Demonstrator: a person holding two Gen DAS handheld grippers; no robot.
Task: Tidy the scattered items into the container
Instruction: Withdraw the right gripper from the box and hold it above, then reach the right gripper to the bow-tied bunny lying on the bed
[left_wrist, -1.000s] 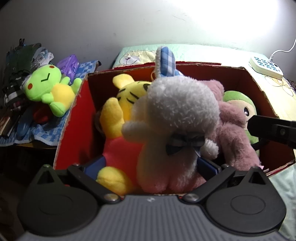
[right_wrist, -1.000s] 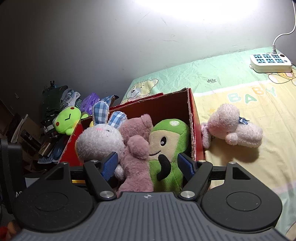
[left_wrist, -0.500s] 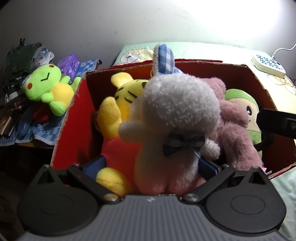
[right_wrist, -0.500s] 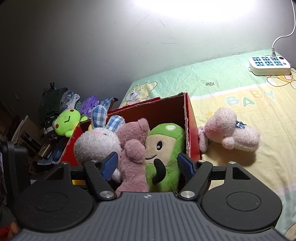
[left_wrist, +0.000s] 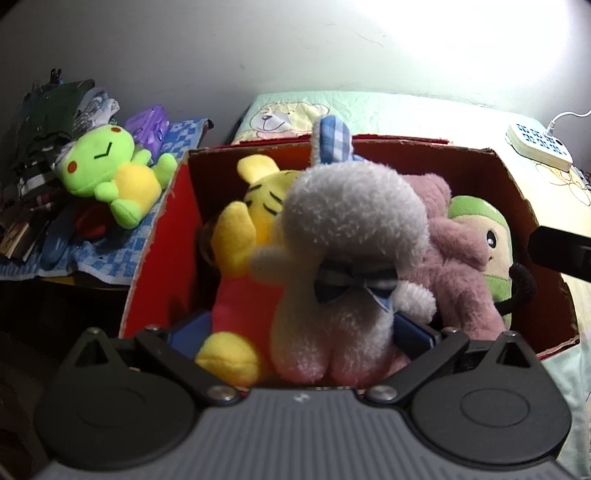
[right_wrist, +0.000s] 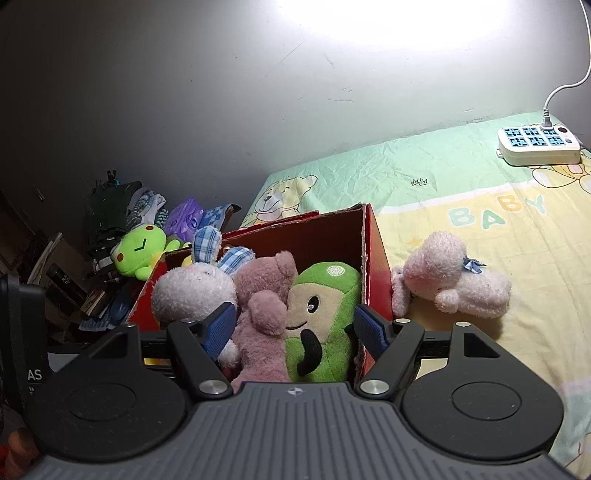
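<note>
The left claw (left_wrist: 301, 332) stood wide, its blue pads at either side of the white rabbit's (left_wrist: 343, 266) lower body and the yellow tiger's foot; whether the pads pressed on the plush could not be told. The rabbit stood upright in the red cardboard box (left_wrist: 162, 236), long axis vertical, checked ears up toward the far wall, bow tie facing the camera. Left of it the yellow tiger toy (left_wrist: 255, 206) leaned against it; right of it sat the mauve bear (left_wrist: 458, 266) and then the green toy (left_wrist: 487, 236), packed tight, so little room was left between the box walls.

The right claw (right_wrist: 295, 328) hung open over the near edge of the box, gripping nothing, with the mauve bear and green toy between and beyond its pads. Its right pad stood just outside the box's right wall.

Only the right wrist view showed the pink plush (right_wrist: 454, 284), lying on its side on the bed sheet (right_wrist: 480, 221) just beside the box's right wall, long axis across the bed, head toward the box; open sheet lay around it up to the power strip (right_wrist: 537, 146). Only the left wrist view showed the tiger clearly. Both showed the lime frog (left_wrist: 110, 173) on the cluttered bench (left_wrist: 110, 254) left of the box.
</note>
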